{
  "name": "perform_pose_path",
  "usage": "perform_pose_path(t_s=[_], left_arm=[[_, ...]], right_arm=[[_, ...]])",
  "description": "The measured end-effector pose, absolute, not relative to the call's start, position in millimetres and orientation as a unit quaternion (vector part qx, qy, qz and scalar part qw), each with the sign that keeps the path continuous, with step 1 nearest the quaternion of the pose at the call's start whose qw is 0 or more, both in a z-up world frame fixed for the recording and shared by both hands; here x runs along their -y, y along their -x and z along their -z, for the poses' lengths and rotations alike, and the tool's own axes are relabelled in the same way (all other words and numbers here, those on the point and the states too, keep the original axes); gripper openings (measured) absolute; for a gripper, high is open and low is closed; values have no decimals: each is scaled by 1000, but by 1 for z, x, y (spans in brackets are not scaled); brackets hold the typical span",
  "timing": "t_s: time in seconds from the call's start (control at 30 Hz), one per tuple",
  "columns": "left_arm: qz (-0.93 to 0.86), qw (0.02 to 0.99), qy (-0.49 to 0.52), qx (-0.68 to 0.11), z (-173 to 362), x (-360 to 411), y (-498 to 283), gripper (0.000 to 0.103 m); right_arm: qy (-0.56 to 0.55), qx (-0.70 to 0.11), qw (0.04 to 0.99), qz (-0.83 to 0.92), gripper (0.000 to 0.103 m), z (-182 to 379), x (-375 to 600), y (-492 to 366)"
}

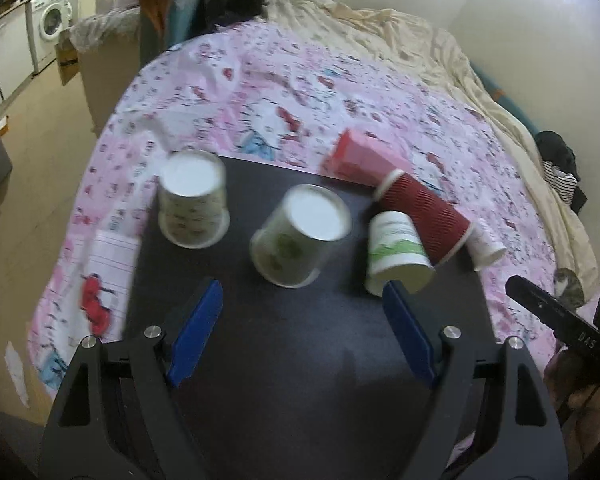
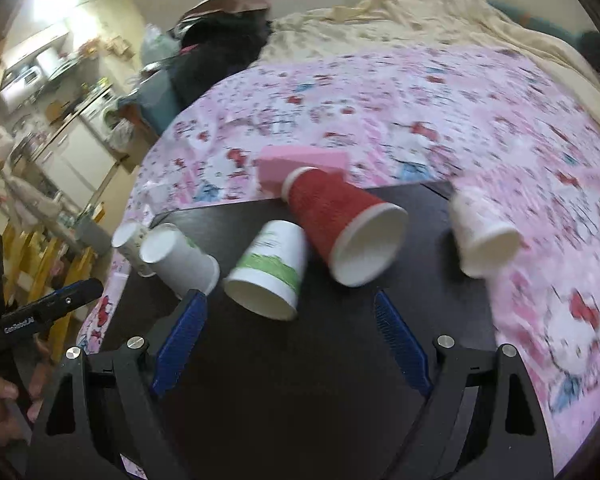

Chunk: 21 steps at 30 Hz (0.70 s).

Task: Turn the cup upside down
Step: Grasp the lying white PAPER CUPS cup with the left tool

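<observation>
Several paper cups are on a black tray on a bed. Two patterned white cups stand upside down at the left and middle. A green-and-white cup, a red ribbed cup and a small white cup lie on their sides. My left gripper is open and empty, just short of the middle cup. My right gripper is open and empty, near the green-and-white cup's mouth.
A pink box lies at the tray's far edge behind the red cup. The pink patterned bedsheet surrounds the tray, a beige duvet behind it. The floor and a washing machine are at far left.
</observation>
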<state>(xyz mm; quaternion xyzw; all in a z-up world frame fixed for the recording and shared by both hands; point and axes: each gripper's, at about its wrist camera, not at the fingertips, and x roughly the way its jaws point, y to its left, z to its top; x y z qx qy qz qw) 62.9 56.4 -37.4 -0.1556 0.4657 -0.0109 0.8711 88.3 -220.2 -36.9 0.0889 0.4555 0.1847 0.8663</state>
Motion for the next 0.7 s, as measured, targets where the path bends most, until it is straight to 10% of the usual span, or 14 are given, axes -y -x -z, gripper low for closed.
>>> perform_pose_path(t_s=[0.7], left_arm=[[13,858,92,-506,49,9,-83,80]], right_arm=[[-81,-434,890,-112,88,31,276,-62]])
